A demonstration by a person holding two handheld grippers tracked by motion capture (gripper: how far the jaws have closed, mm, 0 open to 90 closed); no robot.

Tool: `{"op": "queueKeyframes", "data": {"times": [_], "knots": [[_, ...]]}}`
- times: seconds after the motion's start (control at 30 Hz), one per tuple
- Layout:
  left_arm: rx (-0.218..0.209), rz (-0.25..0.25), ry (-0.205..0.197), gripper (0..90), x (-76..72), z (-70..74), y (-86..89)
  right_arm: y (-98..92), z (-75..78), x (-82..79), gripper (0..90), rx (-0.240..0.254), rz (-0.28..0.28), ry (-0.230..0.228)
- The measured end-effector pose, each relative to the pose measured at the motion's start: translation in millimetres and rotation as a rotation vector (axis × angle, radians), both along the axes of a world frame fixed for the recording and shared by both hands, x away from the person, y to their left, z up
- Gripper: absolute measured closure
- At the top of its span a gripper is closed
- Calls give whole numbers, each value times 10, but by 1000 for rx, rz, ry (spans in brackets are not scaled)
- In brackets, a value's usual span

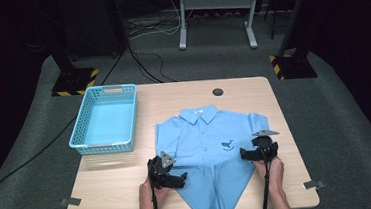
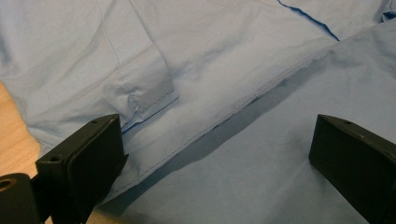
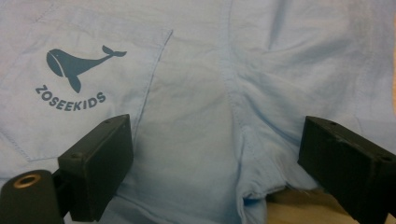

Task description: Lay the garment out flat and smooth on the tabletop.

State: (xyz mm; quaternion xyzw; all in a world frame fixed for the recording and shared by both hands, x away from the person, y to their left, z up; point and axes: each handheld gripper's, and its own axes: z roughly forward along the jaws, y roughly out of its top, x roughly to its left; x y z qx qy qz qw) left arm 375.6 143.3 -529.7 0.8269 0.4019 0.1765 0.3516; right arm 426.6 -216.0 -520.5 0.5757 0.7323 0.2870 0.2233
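The work in hand looks like folding a blue shirt (image 1: 204, 143) that lies face up, collar to the far side, on the right half of the table (image 1: 110, 190). Its lower sides are already turned in, so the near end narrows to a point at the table's near edge. I judge that this fold has just been laid and that neither hand grips cloth now.

At the far left stands a blue basket (image 1: 105, 119), well apart from both hands.

The left gripper (image 1: 172, 178) sits low over the shirt's near left edge, the forearm coming in from the near side. In the left gripper view its jaws stand wide, with a folded edge (image 2: 261, 93) of cloth lying flat between them, untouched.

The right gripper (image 1: 247, 155) hangs at the shirt's right side, just beside the chest pocket with the whale print (image 3: 79, 60). Its jaws are also spread wide over the side seam (image 3: 233, 107) and hold nothing.

The next move probably calls for pinching the near point and carrying it toward the collar.
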Motion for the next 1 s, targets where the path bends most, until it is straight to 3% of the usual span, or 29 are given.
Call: {"op": "queueKeyframes", "data": {"times": [0.43,0.73,1.0], "knots": [[-1,1,3,27,15,1,-49,-138,-10,-72,91,0,-62,-14],[14,-5,-21,28,-28,5,-283,-227,-10,-83,92,1,-78,-16],[10,-10,-17,27,-14,5,-351,-342,-13,-117,91,-13,-95,-34]]}}
